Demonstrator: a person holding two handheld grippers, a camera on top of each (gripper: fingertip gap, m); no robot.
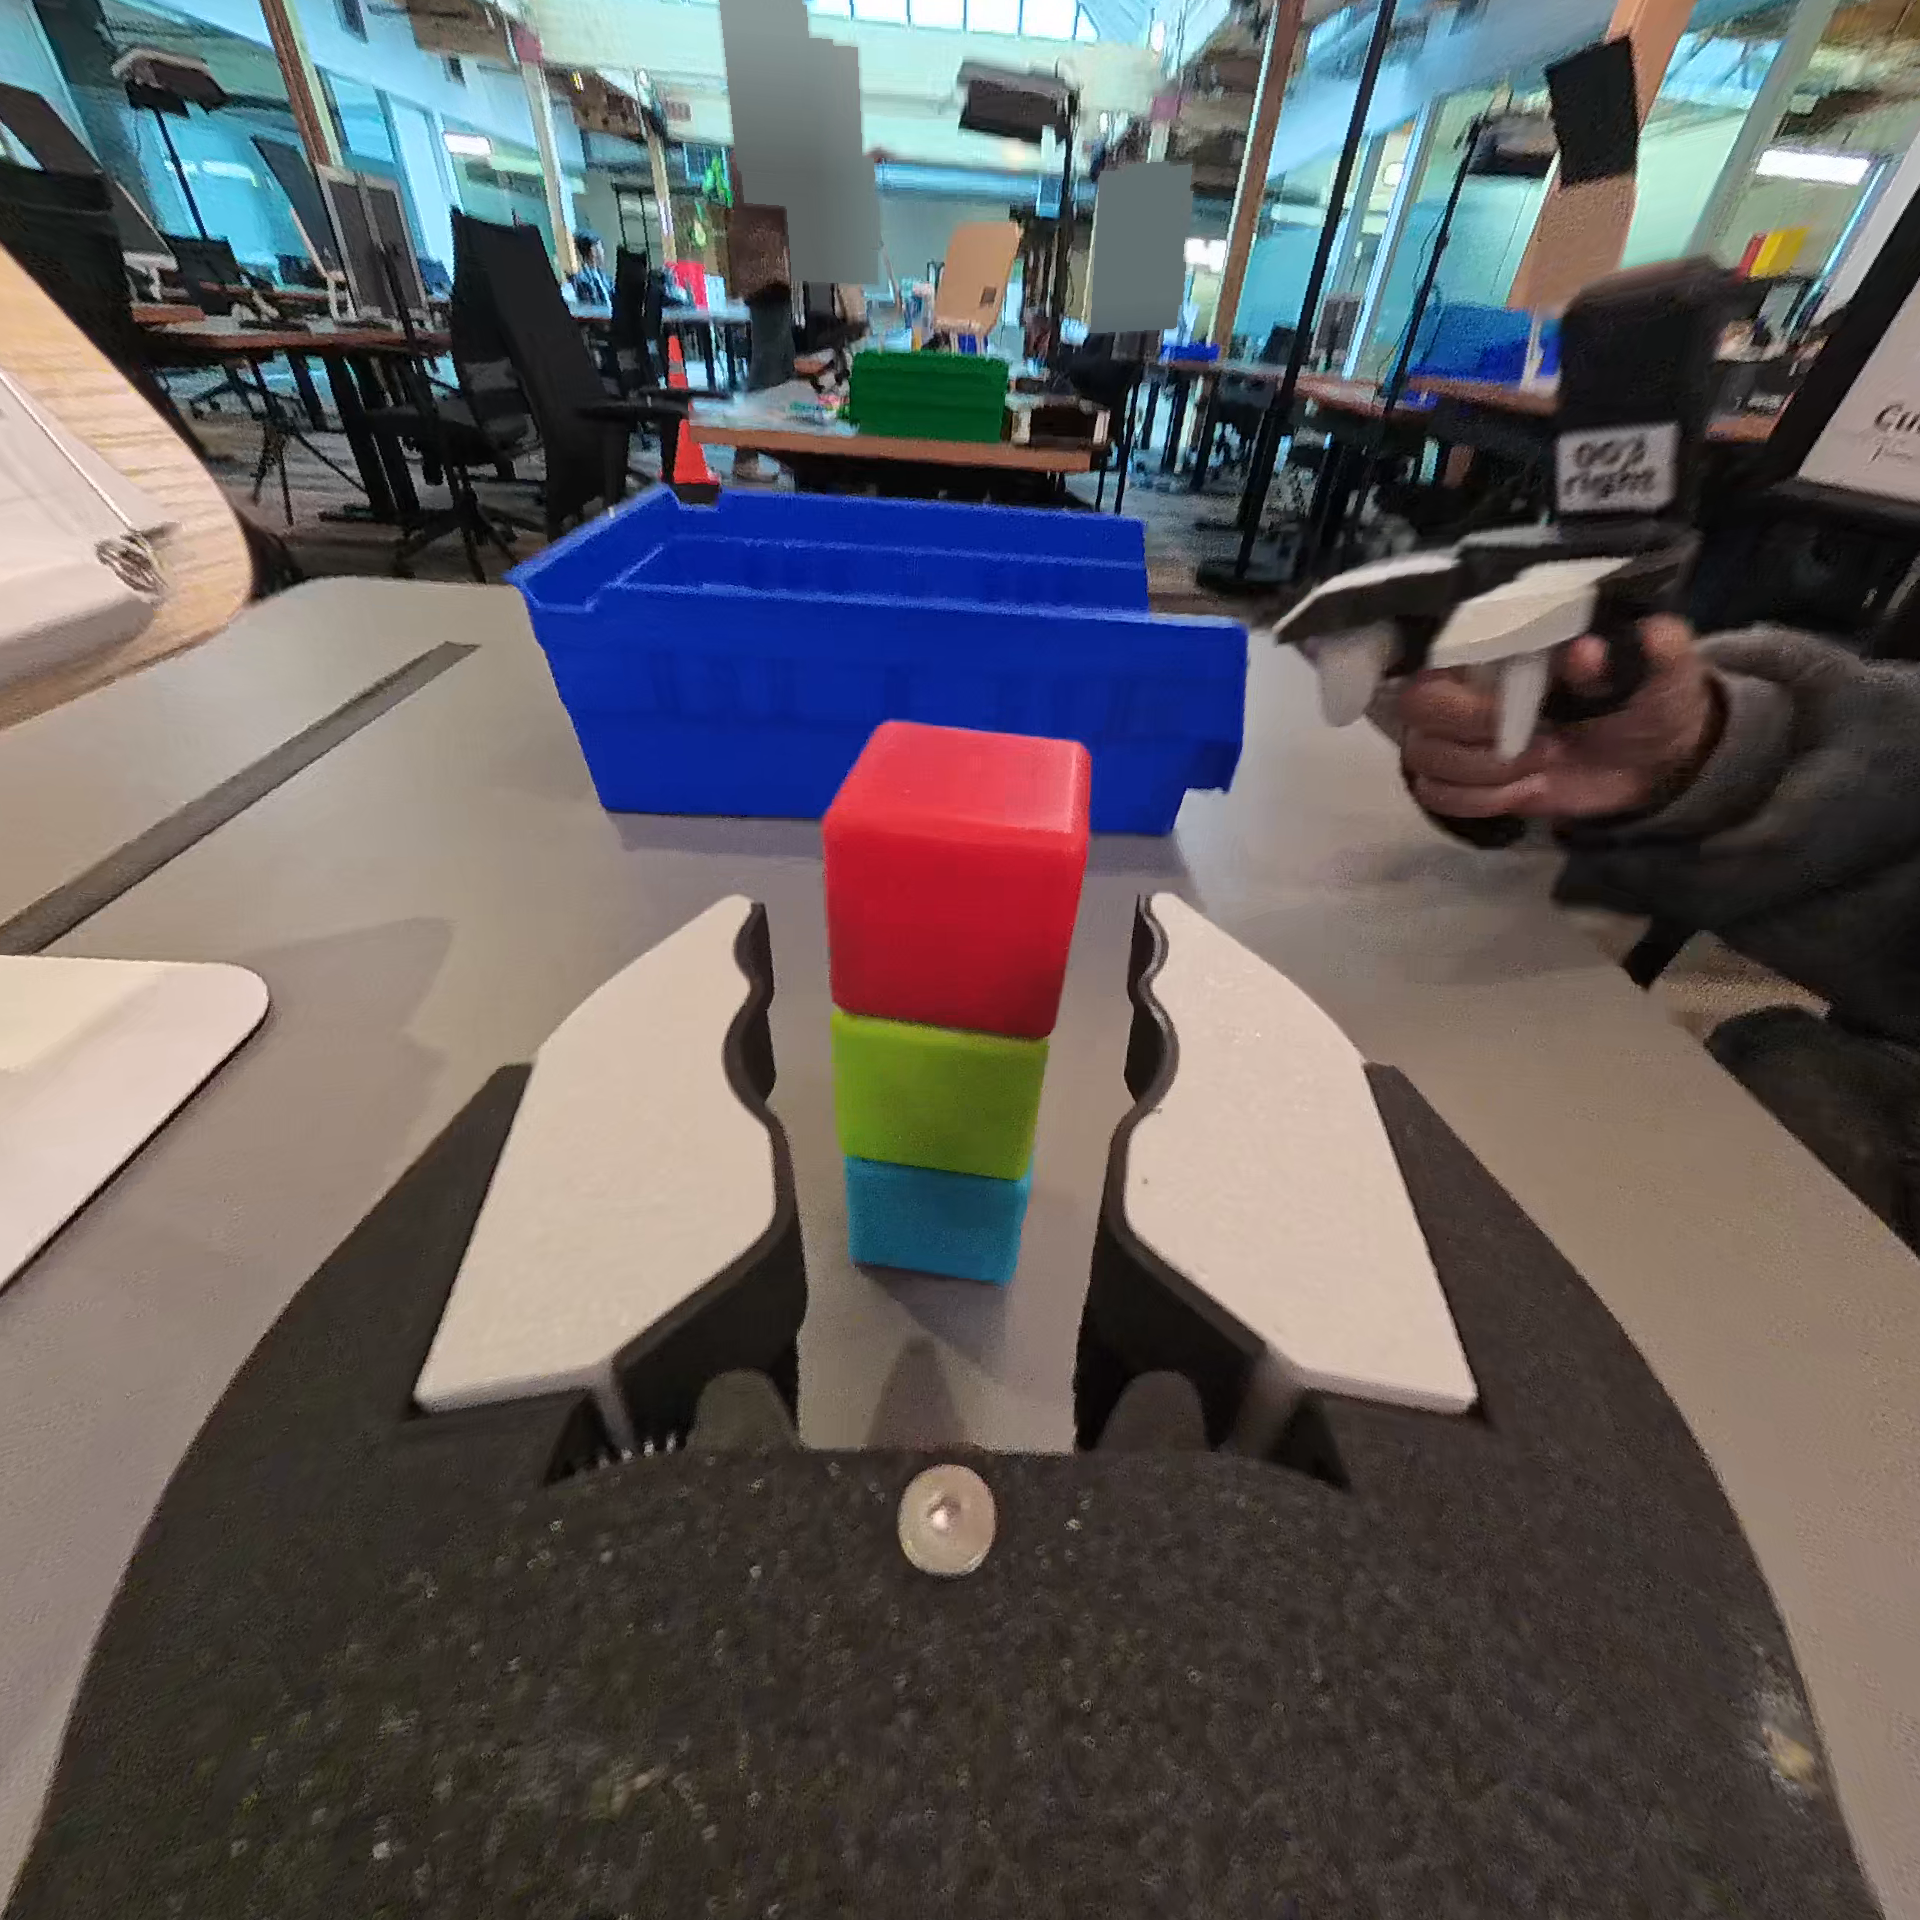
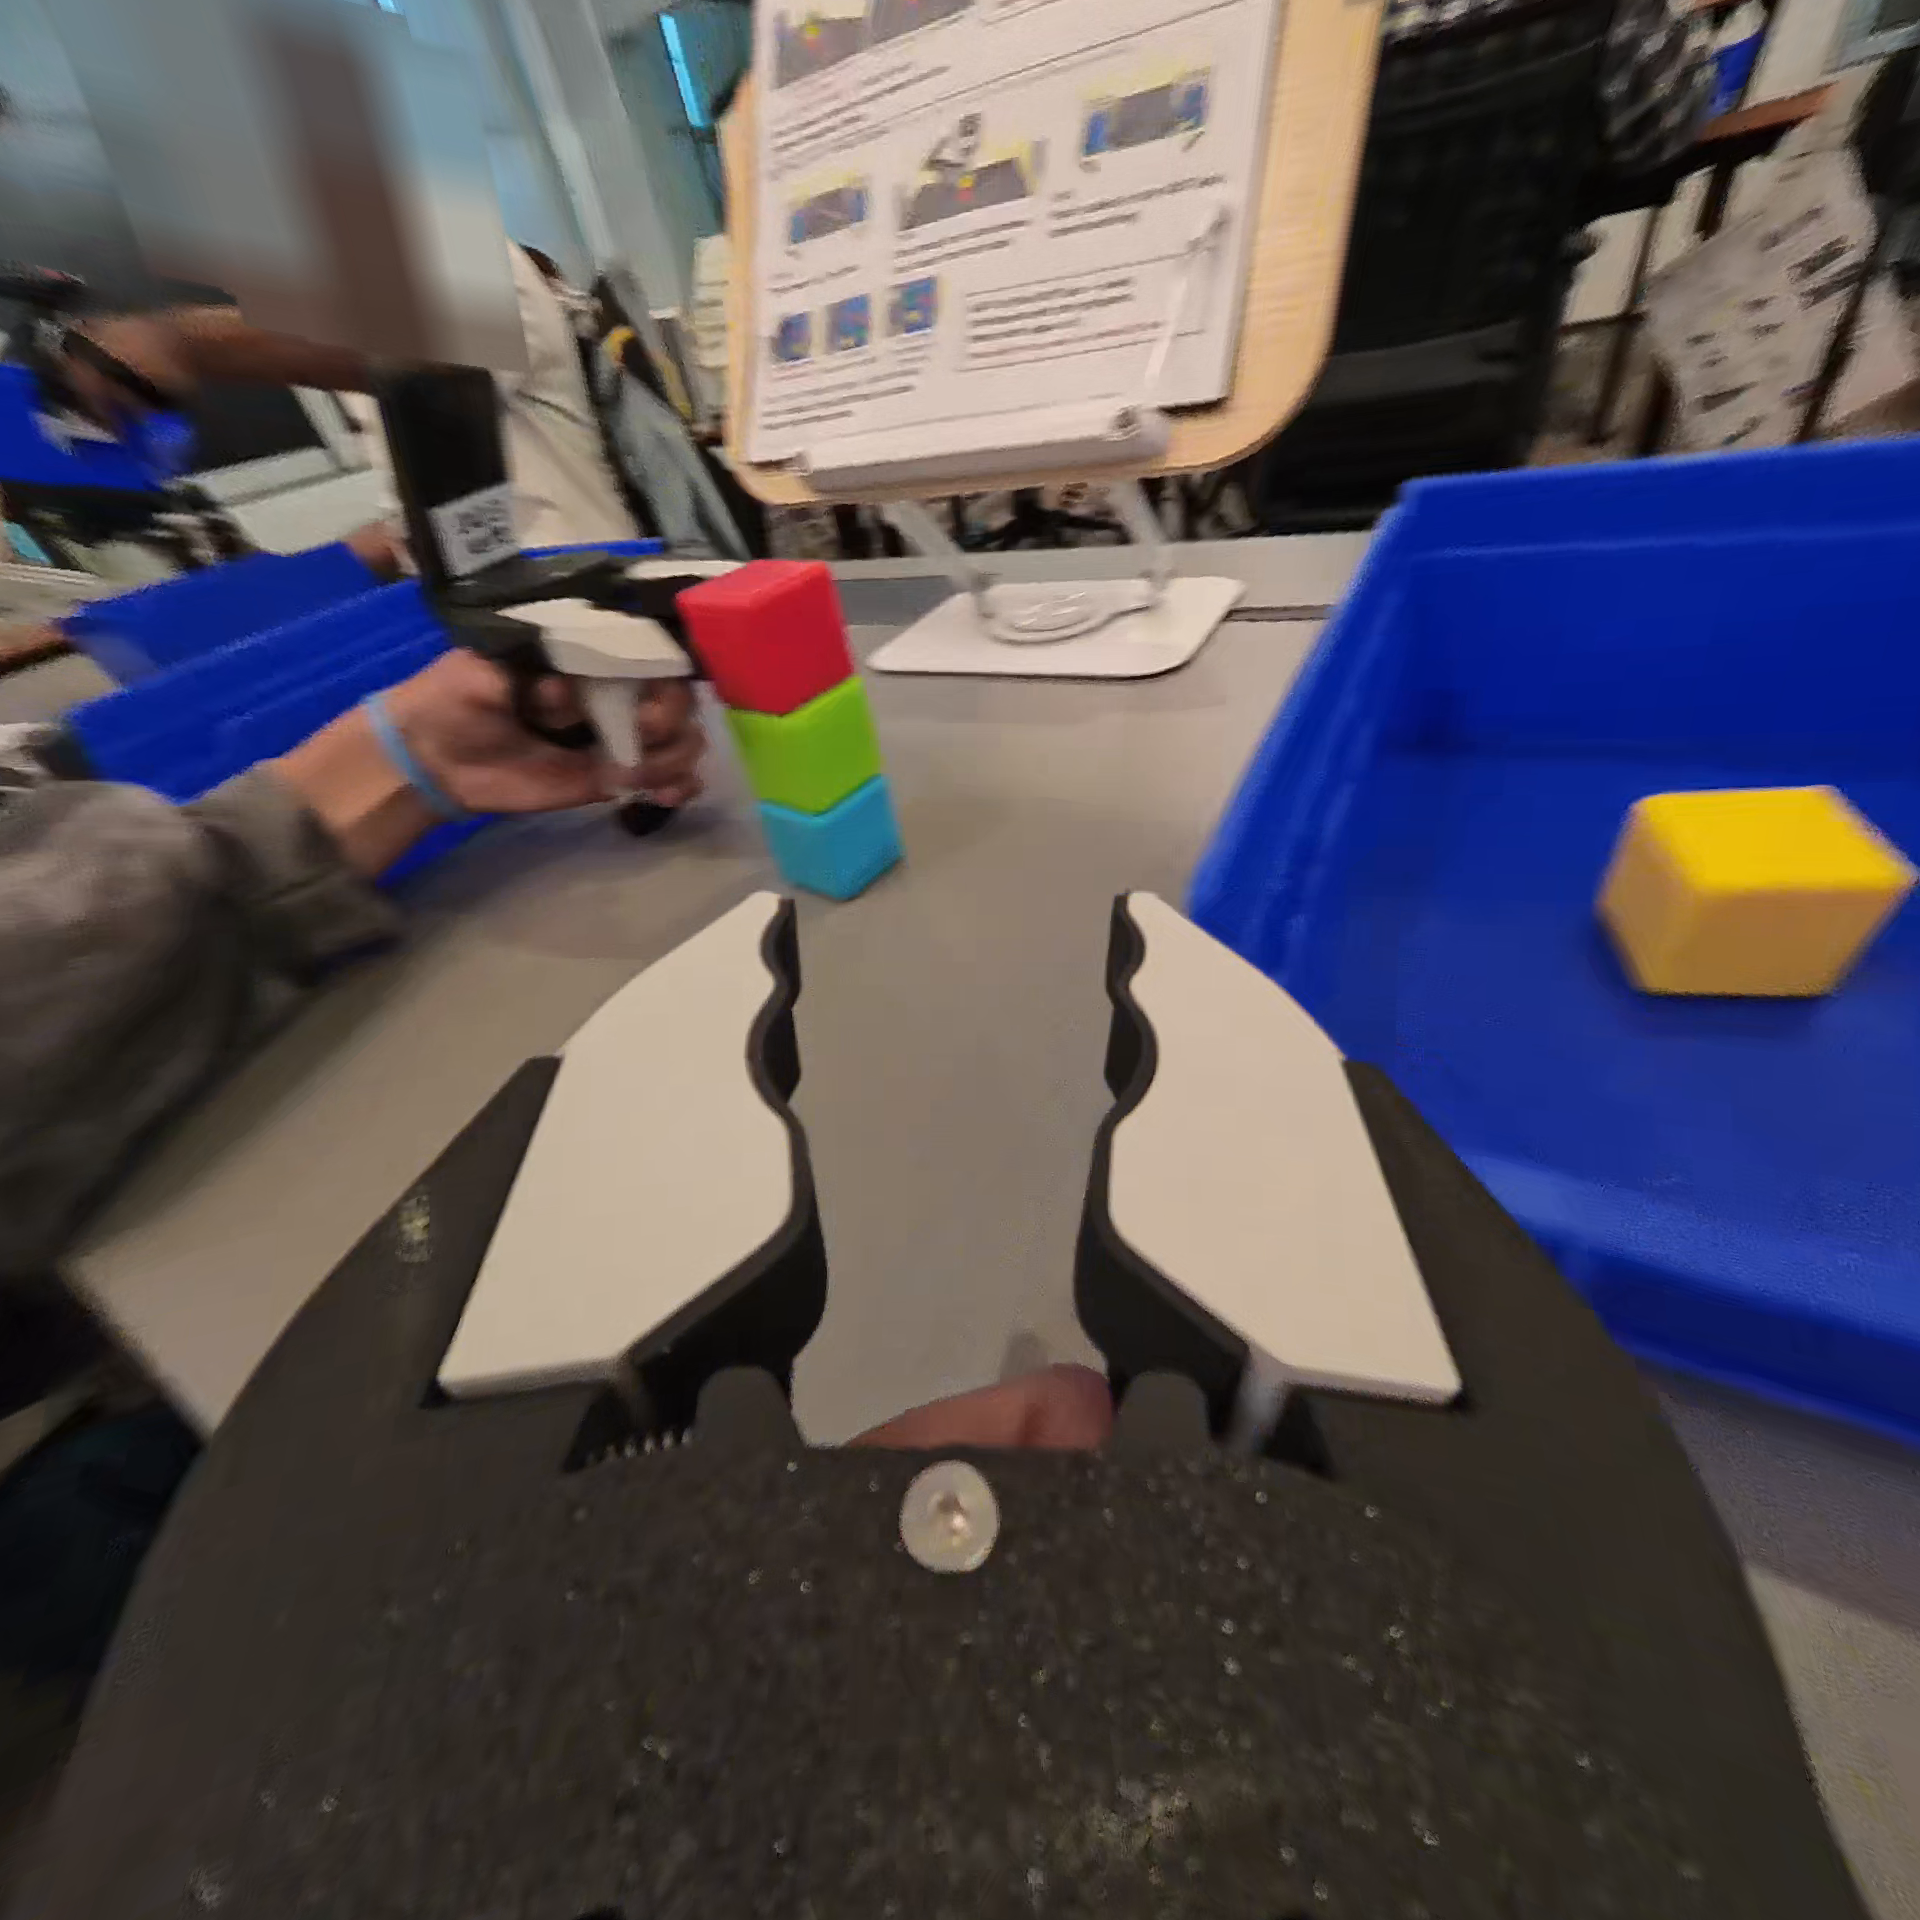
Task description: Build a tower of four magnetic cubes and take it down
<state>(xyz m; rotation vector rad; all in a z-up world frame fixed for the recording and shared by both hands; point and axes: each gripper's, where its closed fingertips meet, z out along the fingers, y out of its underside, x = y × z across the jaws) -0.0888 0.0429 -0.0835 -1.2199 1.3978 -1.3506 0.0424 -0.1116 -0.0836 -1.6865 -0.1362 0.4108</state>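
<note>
Three cubes stood stacked on the grey table (image 1: 343, 862): the red cube (image 1: 951, 878) on top, the green cube (image 1: 935, 1096) under it, the light-blue cube (image 1: 935, 1221) at the bottom, resting on the tabletop. The left gripper (image 1: 951, 925) had its fingers spread wide on either side of the stack, level with the red cube and touching nothing. Behind the tower in that view sat a blue bin (image 1: 883, 665), its inside hidden from this angle.

The right wrist view filled that in: a yellow cube (image 2: 1751, 894) lay alone on the floor of the blue bin (image 2: 1558, 1091), well apart from the tower. The right gripper (image 2: 951, 925) was open too, nothing between its fingers, held over bare table with the stack ahead and a little to the left. That view also caught the left gripper from the side, just behind the red cube (image 2: 769, 644), plus a paper sheet on a stand (image 2: 997, 229) at the table's far edge. The left view showed the right gripper (image 1: 1340, 665) off to the side, blurred.
</note>
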